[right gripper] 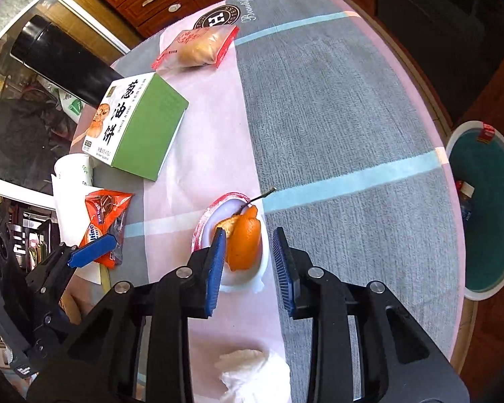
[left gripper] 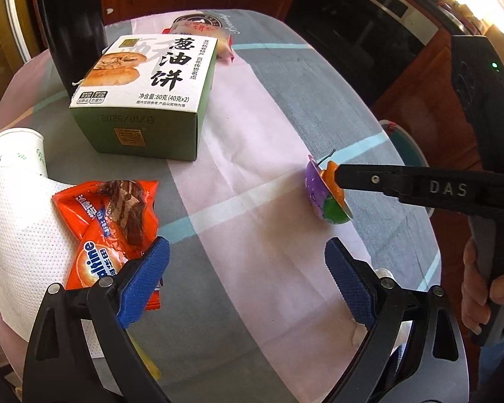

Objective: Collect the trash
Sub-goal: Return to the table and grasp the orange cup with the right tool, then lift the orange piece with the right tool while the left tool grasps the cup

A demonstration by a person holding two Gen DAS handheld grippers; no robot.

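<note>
**Collecting table trash: first small items in hand, most still lying out**

Listing the table [right gripper: 336,107] from left to right, as the right wrist view shows it:

- Paper cup [right gripper: 73,168], at 9 o'clock, on its side beside a white paper towel [left gripper: 20,235]. Not yet collected.
- Orange snack wrapper [right gripper: 106,225], at 8 o'clock, on the towel's edge. The left gripper [left gripper: 247,285] hovers just beside it, jaws wide apart, nothing between them.
- Green pastry box [right gripper: 141,124], at 10 o'clock, in front of a black flask [right gripper: 64,63]. Whether it counts as trash cannot be told.
- Bagged bun [right gripper: 195,48], at 12 o'clock, sealed, near the far edge.
- Jelly cup [right gripper: 218,221] with orange peel [right gripper: 247,238] in it, at centre. The right gripper [right gripper: 248,268] has it between its jaws; the left pad touches the peel, the right pad shows a gap, so a firm clamp cannot be told. The left wrist view shows the cup tipped on the cloth.
- Crumpled tissue [right gripper: 252,376], at 6 o'clock, below the right gripper.
- Bin [right gripper: 487,208], at 3 o'clock, on the floor beyond the table edge, with a few items inside.

Judged progress: early; little is binned, most pieces remain.
</note>
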